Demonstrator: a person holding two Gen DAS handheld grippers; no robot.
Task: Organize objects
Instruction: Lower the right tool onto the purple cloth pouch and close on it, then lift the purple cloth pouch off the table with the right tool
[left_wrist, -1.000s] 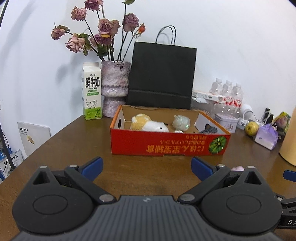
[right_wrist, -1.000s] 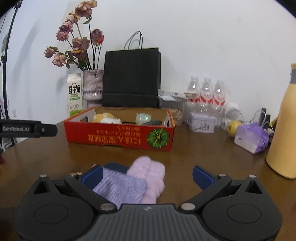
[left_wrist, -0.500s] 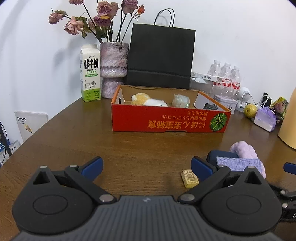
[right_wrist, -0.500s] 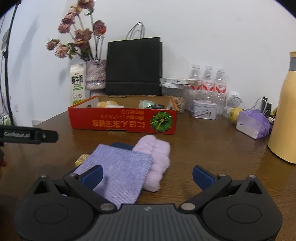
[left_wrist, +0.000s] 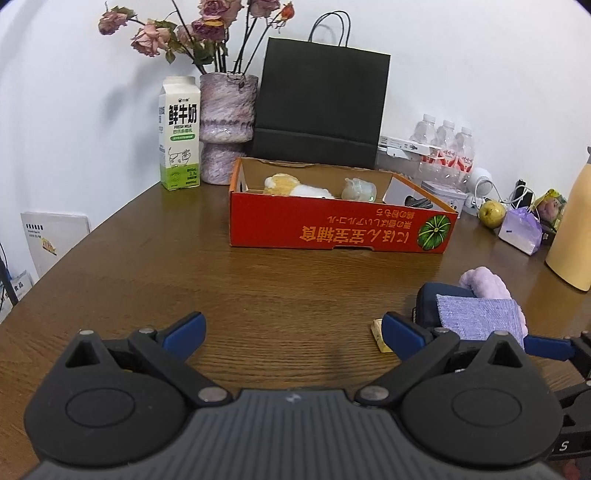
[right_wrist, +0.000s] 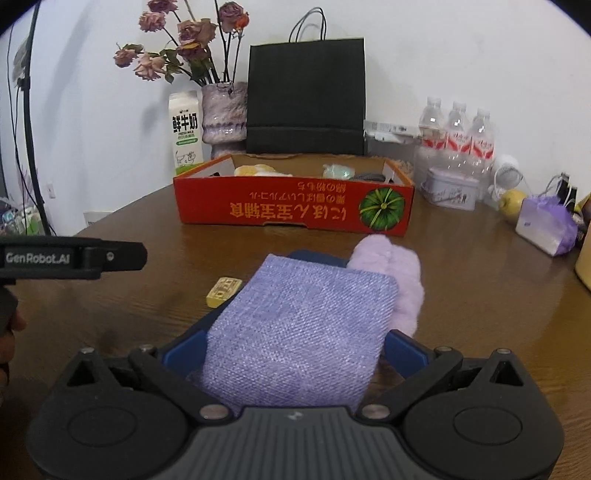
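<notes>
A woven purple pouch (right_wrist: 303, 325) lies on a dark blue case (right_wrist: 317, 257) beside a fluffy lilac plush (right_wrist: 395, 273) on the brown table. My right gripper (right_wrist: 295, 350) is open, its fingers on either side of the pouch's near end. A small yellow block (right_wrist: 223, 291) lies left of the pouch. My left gripper (left_wrist: 291, 332) is open and empty, low over the table; the pouch (left_wrist: 480, 317) is at its right. An open red box (left_wrist: 340, 229) farther back holds plush toys (left_wrist: 295, 186) and small items.
Behind the box stand a milk carton (left_wrist: 180, 134), a vase of dried roses (left_wrist: 227, 125) and a black paper bag (left_wrist: 319, 110). At the right are water bottles (right_wrist: 458, 136), a tin (right_wrist: 448, 188), a yellow fruit (left_wrist: 491, 214), a purple bag (right_wrist: 546, 230) and a yellow flask (left_wrist: 572, 236).
Both grippers pulled back and tilted down from the box. The pouch pile now fills the space between my right fingers. The yellow block came into view.
</notes>
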